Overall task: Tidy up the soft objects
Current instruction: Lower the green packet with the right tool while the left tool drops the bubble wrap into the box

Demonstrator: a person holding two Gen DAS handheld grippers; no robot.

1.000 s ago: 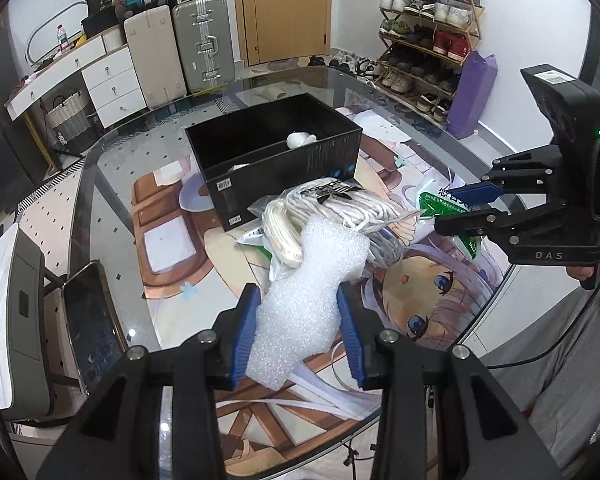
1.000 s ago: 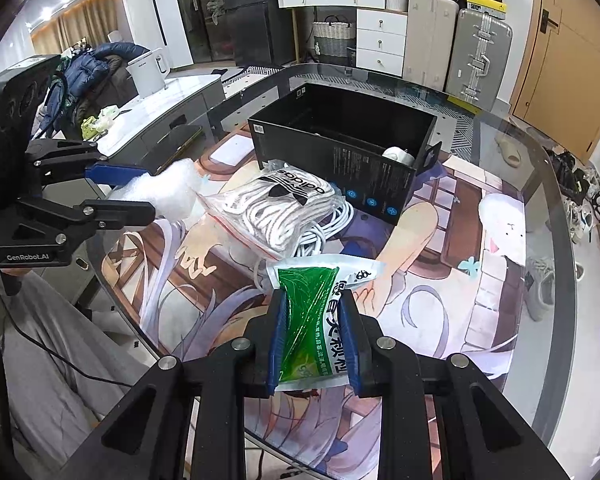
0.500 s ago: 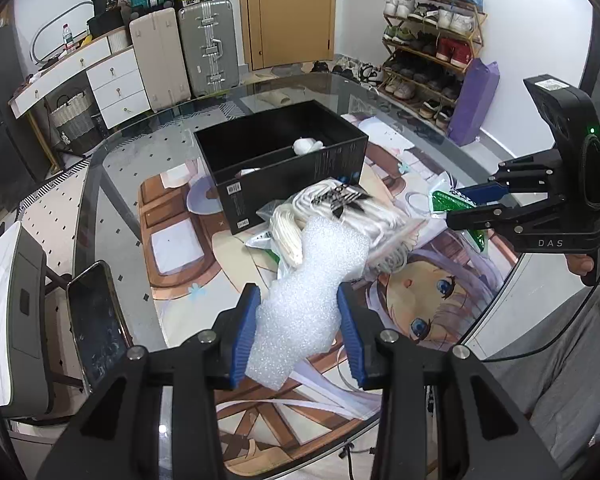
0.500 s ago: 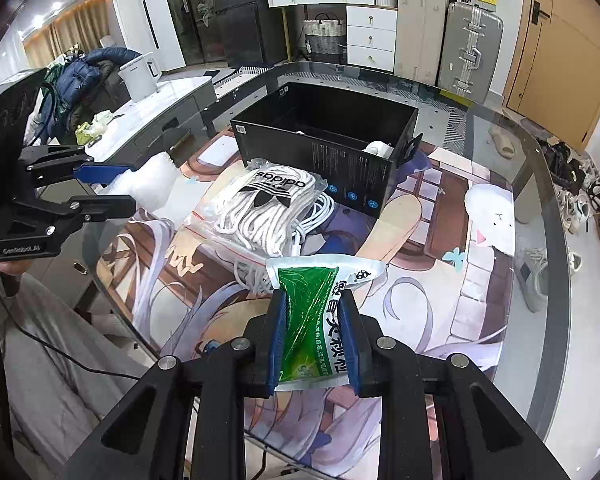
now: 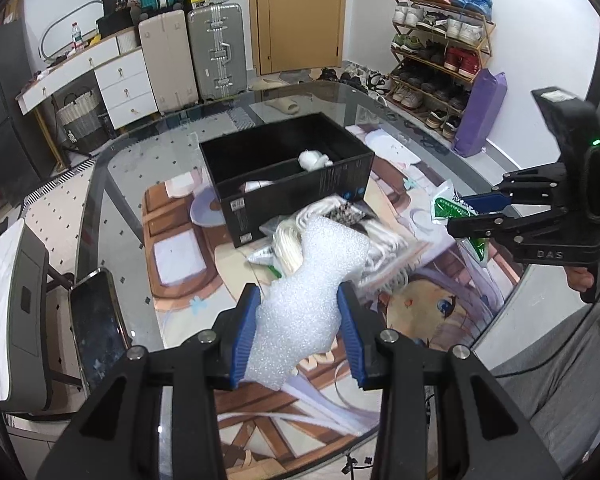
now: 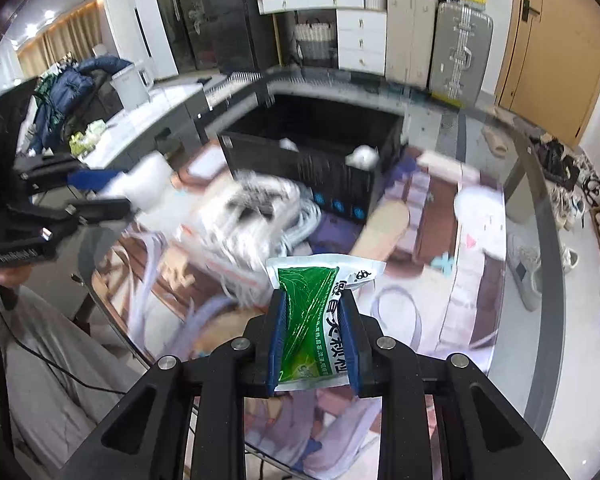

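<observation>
My left gripper (image 5: 298, 334) is shut on a white foam sheet (image 5: 312, 292), held above the near part of the glass table. My right gripper (image 6: 314, 340) is shut on a green and white pouch (image 6: 316, 316); it also shows in the left wrist view (image 5: 476, 220) at the right, with the pouch (image 5: 450, 210) in it. A bag of white cord (image 5: 364, 232) lies on the table between them. Behind it stands an open black box (image 5: 292, 176) with a small white soft object (image 5: 312, 159) inside. The left gripper shows in the right wrist view (image 6: 100, 192) at the left.
A phone (image 5: 98, 320) lies near the table's left edge. An anime-print mat (image 5: 440, 300) covers the table's middle. Suitcases (image 5: 216, 48), a drawer unit (image 5: 116, 80) and a shoe rack (image 5: 440, 52) stand behind. A person's leg (image 5: 560, 380) is at the right.
Both grippers have drawn back and lifted, so the box and cord bag look farther away. The right wrist view is blurred by motion. Both keep their holds.
</observation>
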